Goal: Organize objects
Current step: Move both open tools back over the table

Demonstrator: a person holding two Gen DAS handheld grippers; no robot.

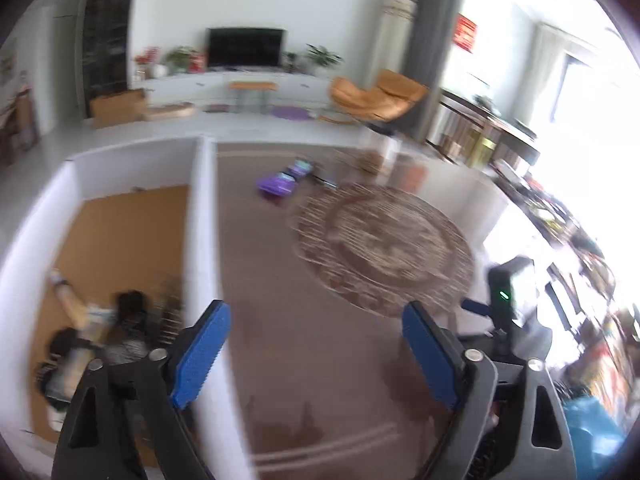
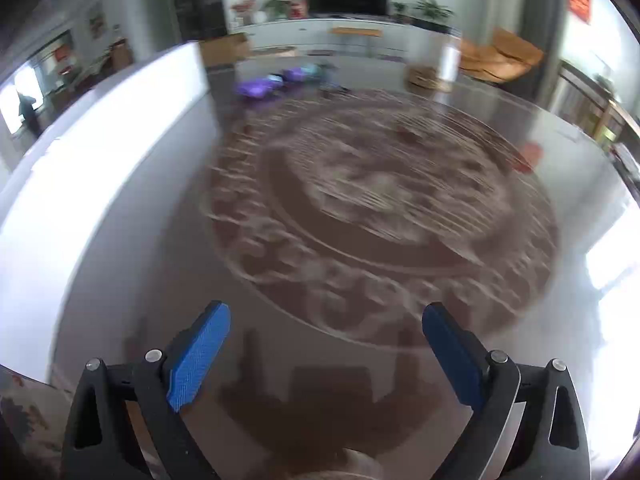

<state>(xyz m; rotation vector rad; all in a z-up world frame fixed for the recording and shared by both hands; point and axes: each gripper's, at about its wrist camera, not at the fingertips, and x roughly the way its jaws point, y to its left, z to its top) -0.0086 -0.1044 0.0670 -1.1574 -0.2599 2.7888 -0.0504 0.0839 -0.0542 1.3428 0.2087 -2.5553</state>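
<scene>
Both views are blurred by motion. My left gripper is open and empty above a brown table, next to a white box at the left. The box holds several dark and pale objects on its orange floor. Purple objects lie at the table's far side, also in the right wrist view. My right gripper is open and empty above the table's round patterned centre. The other gripper's body shows at the right of the left wrist view.
The white box wall runs along the left in the right wrist view. A small round woven container sits at the table's far edge. Behind are a TV, an orange chair and shelves.
</scene>
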